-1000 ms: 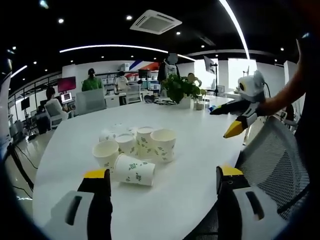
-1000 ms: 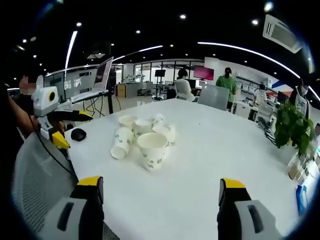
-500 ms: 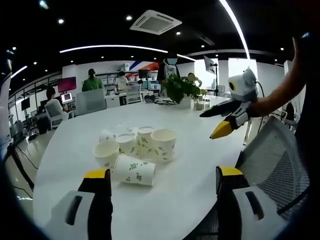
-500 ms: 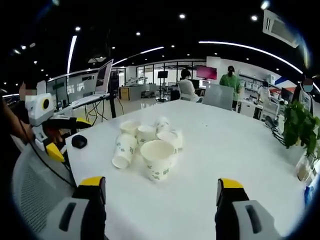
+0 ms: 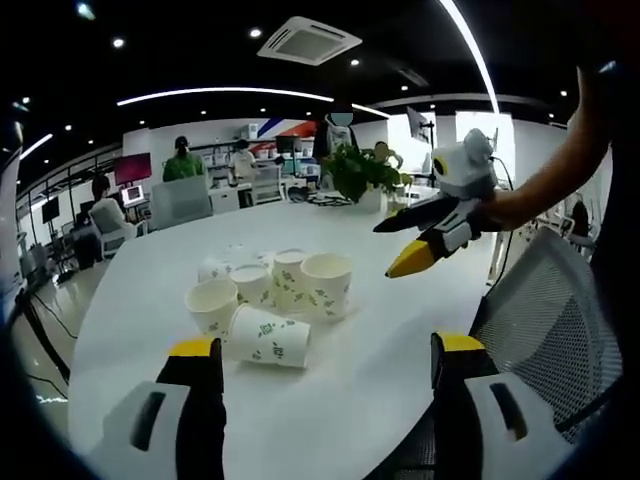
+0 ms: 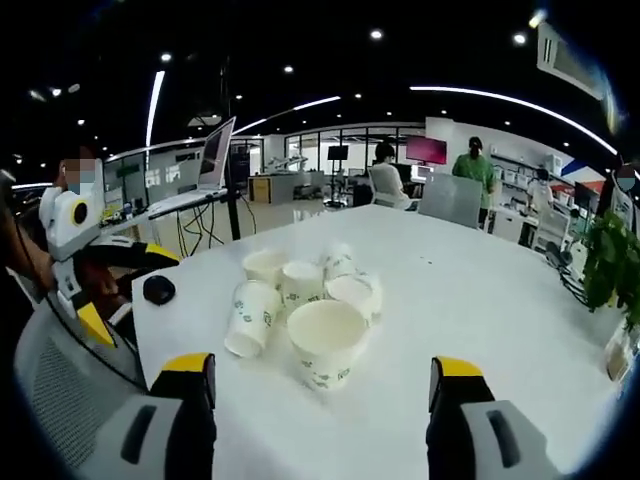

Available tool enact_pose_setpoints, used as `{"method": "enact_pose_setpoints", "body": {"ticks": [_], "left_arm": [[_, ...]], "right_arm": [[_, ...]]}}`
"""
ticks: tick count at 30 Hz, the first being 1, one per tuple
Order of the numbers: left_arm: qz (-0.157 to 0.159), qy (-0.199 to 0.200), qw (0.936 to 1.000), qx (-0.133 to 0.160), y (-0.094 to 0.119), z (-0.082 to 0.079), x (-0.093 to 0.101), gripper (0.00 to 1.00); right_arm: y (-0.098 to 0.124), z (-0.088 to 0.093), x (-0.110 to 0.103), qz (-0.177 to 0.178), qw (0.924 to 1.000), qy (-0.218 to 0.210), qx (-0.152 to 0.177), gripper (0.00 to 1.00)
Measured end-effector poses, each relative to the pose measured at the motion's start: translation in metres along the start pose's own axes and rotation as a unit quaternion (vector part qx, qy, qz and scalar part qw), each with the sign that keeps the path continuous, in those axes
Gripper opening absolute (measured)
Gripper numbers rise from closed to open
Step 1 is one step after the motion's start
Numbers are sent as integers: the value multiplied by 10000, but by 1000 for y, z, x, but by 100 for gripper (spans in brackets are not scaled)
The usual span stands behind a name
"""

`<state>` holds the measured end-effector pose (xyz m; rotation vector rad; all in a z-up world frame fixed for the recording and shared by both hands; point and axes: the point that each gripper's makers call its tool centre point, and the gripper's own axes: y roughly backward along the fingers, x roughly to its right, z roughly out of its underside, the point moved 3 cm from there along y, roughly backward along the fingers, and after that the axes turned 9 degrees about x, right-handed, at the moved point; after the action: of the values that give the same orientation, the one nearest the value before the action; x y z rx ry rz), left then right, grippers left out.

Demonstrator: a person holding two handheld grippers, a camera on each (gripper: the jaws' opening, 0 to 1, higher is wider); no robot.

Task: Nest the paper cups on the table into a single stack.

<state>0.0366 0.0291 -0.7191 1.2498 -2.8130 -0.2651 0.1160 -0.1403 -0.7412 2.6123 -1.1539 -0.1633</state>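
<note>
A cluster of white, green-leaf-printed paper cups (image 5: 270, 300) sits on the round white worktop (image 5: 380, 330), one toppled. Both tools hover empty with jaws spread: left tool (image 5: 318, 372) short of the cluster, right tool (image 6: 312, 378) just before the nearest cup (image 6: 325, 342).

Open office, dark ceiling with strip lights (image 5: 230, 94) and an air vent (image 5: 308, 41). White table (image 5: 380, 330), mesh chair (image 5: 560, 320), plant (image 5: 360, 172), desks behind.
</note>
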Motion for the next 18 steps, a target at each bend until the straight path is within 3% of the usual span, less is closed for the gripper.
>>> {"method": "enact_pose_setpoints", "body": {"ticks": [12, 18], "left_arm": [[19, 93, 10000, -8, 4, 0, -8, 83], [19, 90, 10000, -8, 5, 2, -12, 83]], "right_arm": [[-28, 0, -6, -122, 9999, 95, -59, 85], [-41, 0, -5, -5, 10000, 9, -66, 83]]}}
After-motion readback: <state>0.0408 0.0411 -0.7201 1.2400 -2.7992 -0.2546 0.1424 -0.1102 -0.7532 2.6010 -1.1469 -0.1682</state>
